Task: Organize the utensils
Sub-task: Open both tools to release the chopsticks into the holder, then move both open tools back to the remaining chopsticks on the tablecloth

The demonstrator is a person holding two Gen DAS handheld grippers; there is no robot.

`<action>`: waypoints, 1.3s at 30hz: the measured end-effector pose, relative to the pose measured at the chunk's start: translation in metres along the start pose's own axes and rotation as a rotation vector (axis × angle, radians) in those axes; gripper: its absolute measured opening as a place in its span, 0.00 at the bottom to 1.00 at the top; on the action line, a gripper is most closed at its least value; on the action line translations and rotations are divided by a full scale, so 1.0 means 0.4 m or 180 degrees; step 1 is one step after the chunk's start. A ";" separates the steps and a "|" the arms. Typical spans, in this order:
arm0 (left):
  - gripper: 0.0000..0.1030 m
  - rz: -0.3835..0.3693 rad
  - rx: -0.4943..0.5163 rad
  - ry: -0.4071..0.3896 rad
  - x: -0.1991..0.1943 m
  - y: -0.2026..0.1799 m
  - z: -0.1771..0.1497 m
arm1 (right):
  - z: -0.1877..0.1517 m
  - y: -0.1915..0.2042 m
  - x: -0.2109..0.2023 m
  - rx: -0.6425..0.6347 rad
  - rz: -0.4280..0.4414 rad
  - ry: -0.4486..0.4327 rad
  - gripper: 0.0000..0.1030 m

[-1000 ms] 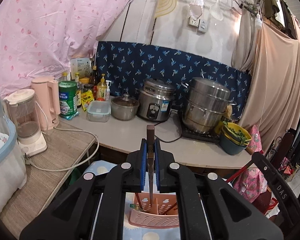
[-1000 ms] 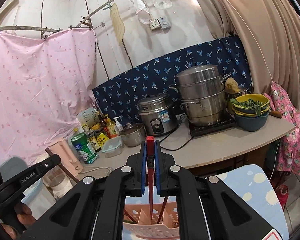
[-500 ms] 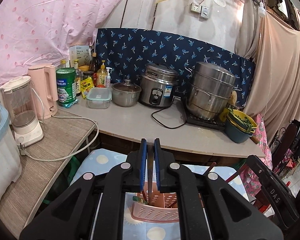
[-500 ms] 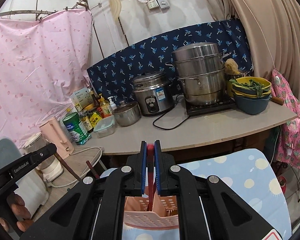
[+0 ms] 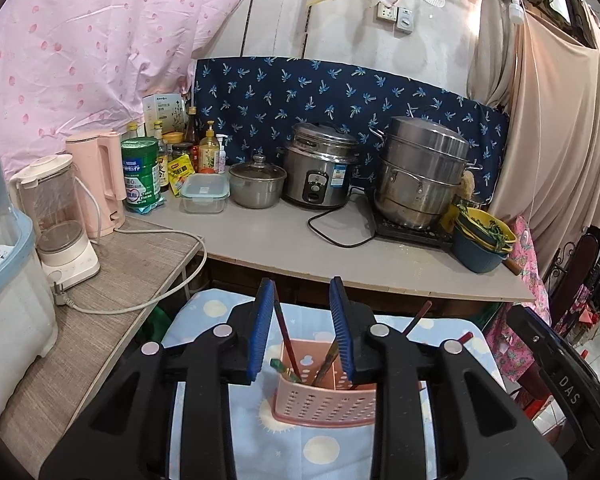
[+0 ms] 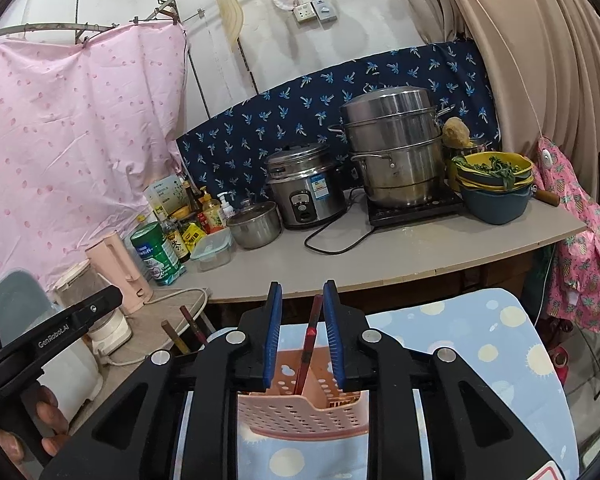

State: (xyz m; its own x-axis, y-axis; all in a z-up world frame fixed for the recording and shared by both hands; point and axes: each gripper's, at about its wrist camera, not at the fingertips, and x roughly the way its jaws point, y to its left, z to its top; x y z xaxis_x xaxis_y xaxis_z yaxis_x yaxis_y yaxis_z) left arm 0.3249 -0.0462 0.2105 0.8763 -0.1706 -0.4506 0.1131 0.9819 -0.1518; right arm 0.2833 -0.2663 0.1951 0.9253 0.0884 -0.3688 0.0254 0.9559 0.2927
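A pink perforated utensil holder stands on a blue spotted cloth; it also shows in the right wrist view. Several chopsticks stand in it. My left gripper is open just above the holder, with a dark red chopstick leaning free between its blue pads. My right gripper is open above the holder, and a red chopstick stands loose between its pads, its lower end in the holder. More chopsticks lean out at the left.
A grey counter behind holds a rice cooker, a steel steamer pot, a small pot, bowls and bottles. A wooden shelf at left carries a blender and a pink kettle. Curtains hang at right.
Both grippers lowered toward the holder, then opened. The chopstick each one held now stands in the holder, free of the pads.
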 end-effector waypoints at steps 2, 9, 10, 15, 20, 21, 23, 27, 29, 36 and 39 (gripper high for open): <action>0.27 0.0019 0.0018 0.0020 -0.010 0.002 -0.010 | -0.014 0.000 -0.017 -0.0022 -0.0008 0.0014 0.21; 0.27 0.0064 0.0062 0.0094 -0.046 0.009 -0.050 | -0.067 0.007 -0.077 -0.0066 0.0017 0.0088 0.21; 0.27 0.0067 0.0079 0.0097 -0.055 0.009 -0.059 | -0.075 0.009 -0.084 -0.0074 0.0026 0.0104 0.21; 0.27 0.0088 0.0160 0.0123 -0.093 0.010 -0.104 | -0.131 0.029 -0.135 -0.0185 0.0016 0.0145 0.21; 0.27 0.0138 0.0235 0.0232 -0.129 0.022 -0.177 | -0.197 0.038 -0.188 -0.0241 0.0010 0.0233 0.21; 0.27 0.0146 0.0241 0.0259 -0.136 0.027 -0.194 | -0.215 0.037 -0.200 -0.0246 0.0000 0.0263 0.21; 0.27 0.0157 0.0241 0.0319 -0.149 0.038 -0.232 | -0.248 0.036 -0.218 -0.0251 -0.0003 0.0325 0.21; 0.27 0.0172 0.0247 0.0514 -0.164 0.061 -0.322 | -0.330 0.031 -0.255 -0.0262 -0.0033 0.0485 0.21; 0.27 0.0199 0.0244 0.0604 -0.173 0.074 -0.374 | -0.372 0.028 -0.270 -0.0263 -0.0045 0.0584 0.21; 0.27 0.0253 0.0342 0.0832 -0.206 0.100 -0.523 | -0.525 0.037 -0.321 -0.0329 -0.0113 0.0888 0.21; 0.27 0.0215 0.0276 0.0955 -0.218 0.117 -0.576 | -0.584 0.050 -0.337 -0.0427 -0.0149 0.0998 0.21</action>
State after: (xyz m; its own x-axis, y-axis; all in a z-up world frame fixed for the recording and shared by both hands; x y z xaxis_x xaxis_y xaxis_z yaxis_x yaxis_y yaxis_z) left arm 0.1459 -0.0044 0.0400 0.7073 -0.1088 -0.6985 0.1102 0.9930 -0.0430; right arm 0.0708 -0.1938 0.0446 0.7624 0.1053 -0.6384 -0.0040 0.9874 0.1581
